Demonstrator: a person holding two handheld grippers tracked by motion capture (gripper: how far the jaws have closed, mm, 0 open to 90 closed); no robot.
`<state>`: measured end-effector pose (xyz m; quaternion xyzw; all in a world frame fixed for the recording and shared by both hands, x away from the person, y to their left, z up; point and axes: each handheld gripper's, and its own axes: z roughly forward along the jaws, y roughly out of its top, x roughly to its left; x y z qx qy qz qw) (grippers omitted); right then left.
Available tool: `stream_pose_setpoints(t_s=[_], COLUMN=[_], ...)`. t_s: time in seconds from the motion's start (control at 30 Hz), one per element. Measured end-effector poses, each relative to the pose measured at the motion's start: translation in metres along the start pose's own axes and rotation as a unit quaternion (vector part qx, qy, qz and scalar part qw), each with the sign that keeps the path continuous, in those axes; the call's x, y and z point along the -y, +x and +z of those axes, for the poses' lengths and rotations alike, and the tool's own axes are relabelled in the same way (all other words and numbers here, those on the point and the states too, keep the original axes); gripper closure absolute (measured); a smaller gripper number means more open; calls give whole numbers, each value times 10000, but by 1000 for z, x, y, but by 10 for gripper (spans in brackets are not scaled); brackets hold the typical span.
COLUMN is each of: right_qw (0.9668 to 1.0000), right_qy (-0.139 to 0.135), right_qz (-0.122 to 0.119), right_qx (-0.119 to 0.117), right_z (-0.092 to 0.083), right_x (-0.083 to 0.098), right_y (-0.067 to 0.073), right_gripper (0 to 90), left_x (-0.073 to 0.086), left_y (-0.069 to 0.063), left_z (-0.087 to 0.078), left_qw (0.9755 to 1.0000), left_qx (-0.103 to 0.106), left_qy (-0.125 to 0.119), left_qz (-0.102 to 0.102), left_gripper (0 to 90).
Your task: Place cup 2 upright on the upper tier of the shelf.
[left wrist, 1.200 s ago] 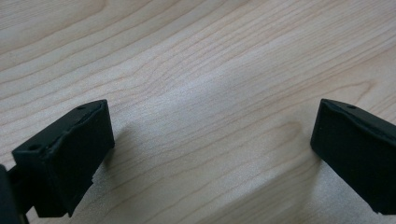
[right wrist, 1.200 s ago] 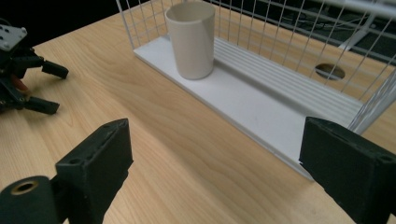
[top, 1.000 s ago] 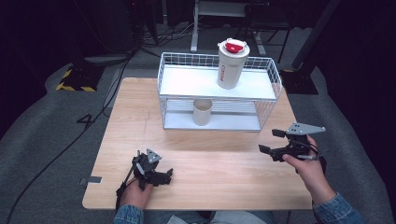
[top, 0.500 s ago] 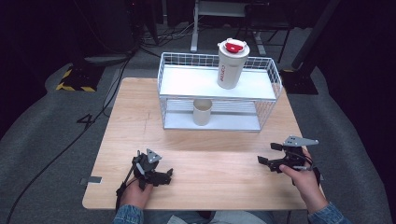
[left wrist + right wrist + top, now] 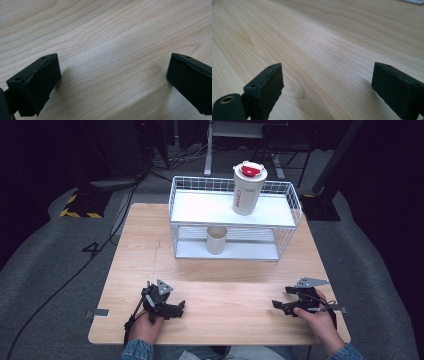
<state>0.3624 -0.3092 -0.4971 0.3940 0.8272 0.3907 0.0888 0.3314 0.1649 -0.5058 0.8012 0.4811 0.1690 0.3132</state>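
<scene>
A white tumbler with a red lid point(image 5: 248, 188) stands upright on the top shelf of a white wire rack point(image 5: 290, 202) at the back of the wooden table point(image 5: 150, 250). A beige cup point(image 5: 216, 240) stands on the rack's lower shelf. My left gripper point(image 5: 176, 309) rests low on the table near the front left, open, with bare wood between its jaws point(image 5: 113, 75). My right gripper point(image 5: 281, 306) sits at the front right, also open and holding nothing, close over the wood point(image 5: 327, 77).
Grey carpet surrounds the table. A black-and-yellow striped block point(image 5: 80, 209) lies on the floor at the left, with cables point(image 5: 125, 215) running past it. Dark stands and equipment legs point(image 5: 325, 180) sit behind the rack.
My right gripper has come down and toward the table's front edge, settling near the wood. The left gripper has stayed in place.
</scene>
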Motion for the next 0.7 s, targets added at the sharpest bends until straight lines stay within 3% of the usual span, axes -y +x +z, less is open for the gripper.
stream_pose_setpoints(t_s=[0.23,0.33,0.4,0.7], right_qw=[9988,9964,9960,9964], right_qy=[109,112,140,138], right_qz=[-418,-753,-781,-722], right_qx=[211,382,401,430], right_z=[5,10,14,14], right_x=[1,3,3,3], right_y=[8,13,15,16], right_gripper=[110,42,1,0], left_x=[0,0,0,0], left_y=[0,0,0,0], left_z=[0,0,0,0], left_qw=[10000,10000,10000,10000], left_qx=[-9,-2,-11,3], left_qy=[-5,-5,-9,5], left_qz=[-1,2,-7,-3], left_gripper=[0,0,0,0])
